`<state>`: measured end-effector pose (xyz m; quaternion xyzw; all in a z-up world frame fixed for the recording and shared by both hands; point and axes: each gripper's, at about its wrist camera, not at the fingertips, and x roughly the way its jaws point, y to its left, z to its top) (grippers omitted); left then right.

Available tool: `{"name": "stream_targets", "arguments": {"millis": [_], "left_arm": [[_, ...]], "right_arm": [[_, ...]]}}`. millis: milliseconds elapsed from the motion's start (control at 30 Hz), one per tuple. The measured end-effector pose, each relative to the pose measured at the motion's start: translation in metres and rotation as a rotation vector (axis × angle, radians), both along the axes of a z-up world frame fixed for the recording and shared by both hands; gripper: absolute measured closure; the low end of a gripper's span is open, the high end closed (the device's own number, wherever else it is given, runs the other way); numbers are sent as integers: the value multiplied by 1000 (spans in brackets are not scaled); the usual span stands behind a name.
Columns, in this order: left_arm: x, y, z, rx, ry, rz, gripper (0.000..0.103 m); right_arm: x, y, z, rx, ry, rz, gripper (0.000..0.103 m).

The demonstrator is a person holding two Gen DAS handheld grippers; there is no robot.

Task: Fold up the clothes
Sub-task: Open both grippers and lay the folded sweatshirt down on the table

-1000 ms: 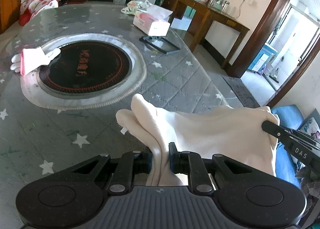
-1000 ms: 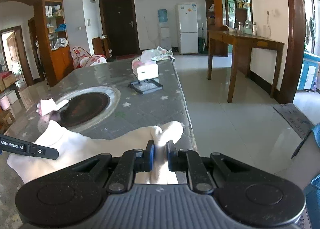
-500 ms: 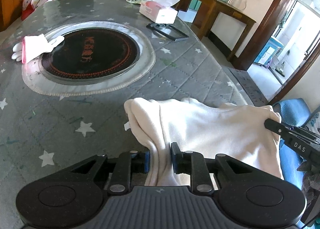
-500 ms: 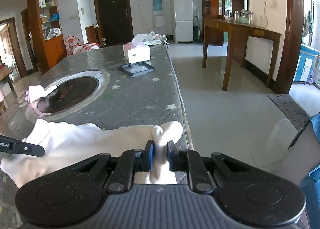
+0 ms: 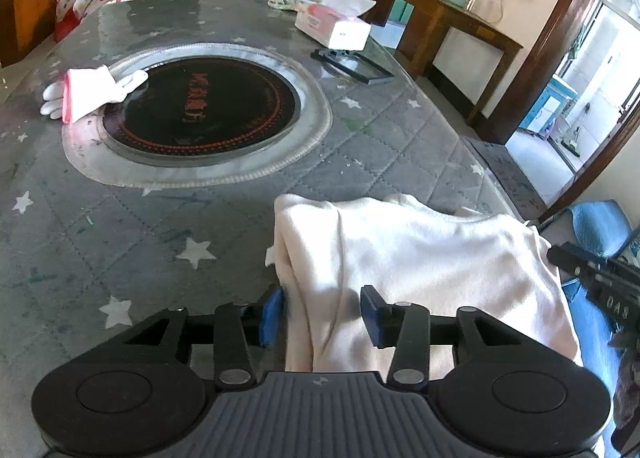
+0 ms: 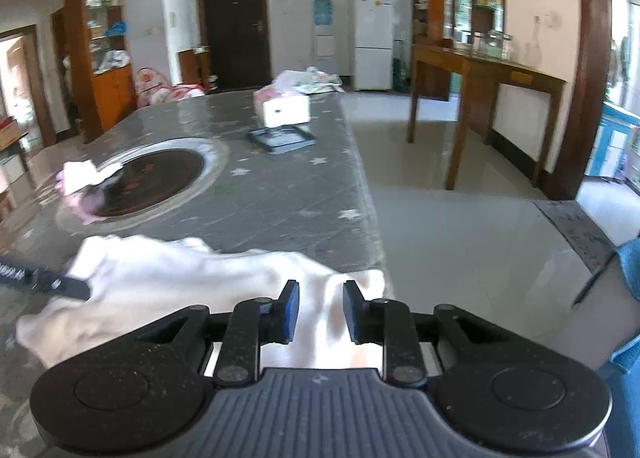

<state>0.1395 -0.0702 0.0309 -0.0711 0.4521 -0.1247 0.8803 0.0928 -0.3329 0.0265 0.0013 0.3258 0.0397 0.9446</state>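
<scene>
Garment, cream: bunched at the tabletop's near edge by its right corner. Left gripper released, fabric slack between its fingers; right gripper likewise parted over the opposite end. Long axis runs gripper to gripper along that edge; both equally near.

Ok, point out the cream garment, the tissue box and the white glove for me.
cream garment (image 5: 420,258), left wrist view, middle of the spread fabric.
tissue box (image 5: 338,28), left wrist view, its top face.
white glove (image 5: 90,92), left wrist view, its palm.
</scene>
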Motion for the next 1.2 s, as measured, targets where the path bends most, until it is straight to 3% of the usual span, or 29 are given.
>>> {"name": "stream_targets", "arguments": {"millis": [300,667,1000,1200], "left_arm": [[-12,-3,6,6,-32,-13,52],[-27,-11,0,47,-48,-47,46],[-36,-10,-2,87,-58,-53,35],[-43,-15,-3,116,-72,-60,27]], "right_arm": [[-18,35,-12,-20,22,112,66],[-33,56,-13,-93,9,171,63],[-44,51,-18,-93,37,160,62],[-53,47,-18,-81,41,146,53]]}}
